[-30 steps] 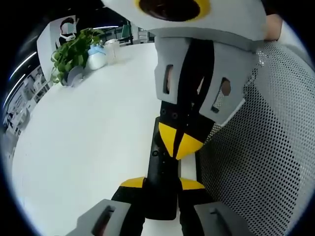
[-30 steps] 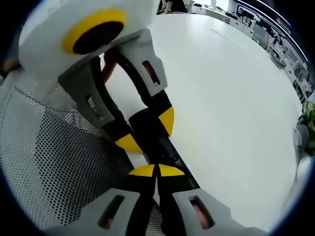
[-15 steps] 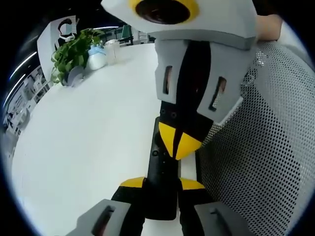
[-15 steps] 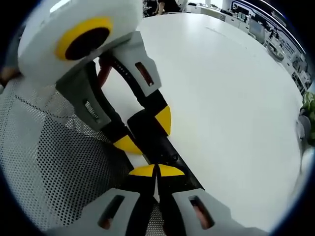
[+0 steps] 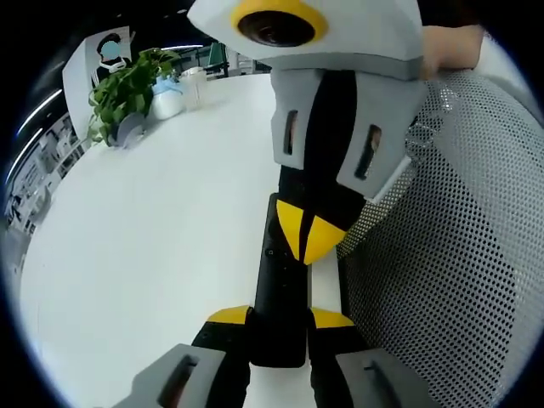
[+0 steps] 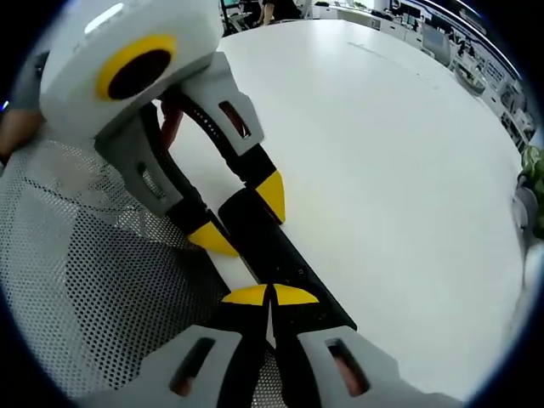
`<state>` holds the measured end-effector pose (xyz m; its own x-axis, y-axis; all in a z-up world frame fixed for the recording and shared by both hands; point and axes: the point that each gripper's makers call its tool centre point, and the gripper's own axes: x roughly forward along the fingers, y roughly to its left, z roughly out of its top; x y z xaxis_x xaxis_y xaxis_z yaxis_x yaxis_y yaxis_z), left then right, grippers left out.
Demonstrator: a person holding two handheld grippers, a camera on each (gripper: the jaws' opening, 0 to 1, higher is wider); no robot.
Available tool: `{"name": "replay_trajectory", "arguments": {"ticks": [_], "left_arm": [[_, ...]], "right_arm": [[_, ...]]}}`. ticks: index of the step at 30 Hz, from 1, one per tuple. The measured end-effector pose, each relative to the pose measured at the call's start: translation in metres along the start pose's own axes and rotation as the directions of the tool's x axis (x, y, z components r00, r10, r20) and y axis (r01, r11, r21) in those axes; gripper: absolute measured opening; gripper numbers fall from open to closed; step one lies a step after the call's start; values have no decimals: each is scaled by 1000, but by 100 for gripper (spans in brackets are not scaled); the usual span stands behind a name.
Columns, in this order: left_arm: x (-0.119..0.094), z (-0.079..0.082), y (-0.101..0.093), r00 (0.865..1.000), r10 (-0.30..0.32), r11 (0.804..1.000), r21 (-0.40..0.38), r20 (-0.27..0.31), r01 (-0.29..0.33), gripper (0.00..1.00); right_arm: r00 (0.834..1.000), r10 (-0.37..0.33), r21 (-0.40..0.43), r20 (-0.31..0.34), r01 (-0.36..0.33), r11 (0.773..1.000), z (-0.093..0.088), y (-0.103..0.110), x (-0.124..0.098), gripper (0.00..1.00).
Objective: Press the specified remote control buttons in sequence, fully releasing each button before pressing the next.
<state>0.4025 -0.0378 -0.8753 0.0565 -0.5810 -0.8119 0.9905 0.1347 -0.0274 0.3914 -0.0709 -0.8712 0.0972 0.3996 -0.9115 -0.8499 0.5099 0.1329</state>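
The left gripper [image 5: 279, 319] clamps the near end of the black remote [image 5: 279, 289] between its fingers above the white desk [image 5: 144, 246]. The right gripper [image 6: 270, 295], fingers clenched together, now sits further back along the remote than a second ago, exposing more of it.

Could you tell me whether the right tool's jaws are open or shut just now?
Shut: the right tool has its yellow tips together, touching the black remote control.

Slim black remote control [image 5: 279, 293] [image 6: 276, 263], flat on white table, a few small buttons visible
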Motion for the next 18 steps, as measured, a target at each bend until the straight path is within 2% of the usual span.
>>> {"name": "replay_trajectory", "arguments": {"ticks": [18], "left_arm": [[-8, -12, 3, 1000, 7, 999, -41, -29, -8, 25]], "right_arm": [[1000, 5, 20, 1, -5, 1000, 0, 0, 0, 0]]}}
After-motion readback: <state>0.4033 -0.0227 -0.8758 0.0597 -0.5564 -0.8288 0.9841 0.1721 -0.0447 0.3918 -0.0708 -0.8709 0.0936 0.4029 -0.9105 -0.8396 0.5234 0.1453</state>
